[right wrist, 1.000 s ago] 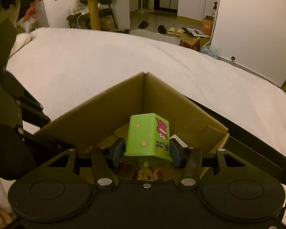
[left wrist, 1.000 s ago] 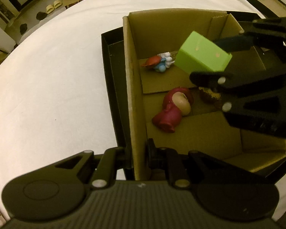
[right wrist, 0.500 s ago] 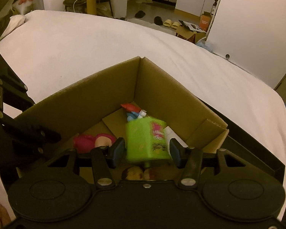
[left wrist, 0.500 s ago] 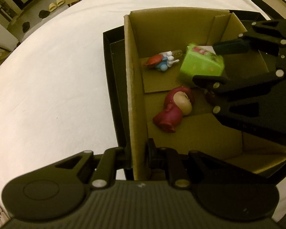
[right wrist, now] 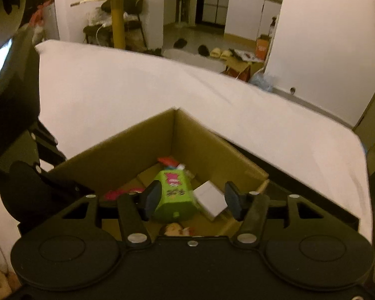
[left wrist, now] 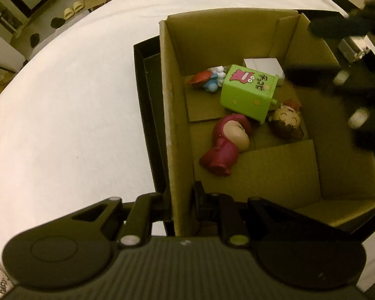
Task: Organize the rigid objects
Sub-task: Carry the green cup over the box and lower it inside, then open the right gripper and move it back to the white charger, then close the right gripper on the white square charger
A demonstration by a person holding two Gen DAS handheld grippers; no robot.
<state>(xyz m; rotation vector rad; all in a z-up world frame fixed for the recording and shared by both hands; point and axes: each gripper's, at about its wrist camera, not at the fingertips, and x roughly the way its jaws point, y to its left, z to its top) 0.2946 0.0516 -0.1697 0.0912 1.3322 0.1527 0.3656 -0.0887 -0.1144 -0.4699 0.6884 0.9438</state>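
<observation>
White bed (left wrist: 62, 115) bearing a cardboard box (left wrist: 173, 135): left tongs (left wrist: 181, 200) clamp its wall, right tongs (right wrist: 191, 197) gape above the green block (right wrist: 173, 195) (lying inside); careless withdrawal could snag the rim.

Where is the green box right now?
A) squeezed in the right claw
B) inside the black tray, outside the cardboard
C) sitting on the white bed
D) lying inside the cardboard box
D: the green box lies tipped on the floor of the cardboard box among the toy figures, and the right claw is open with nothing in it.
</observation>
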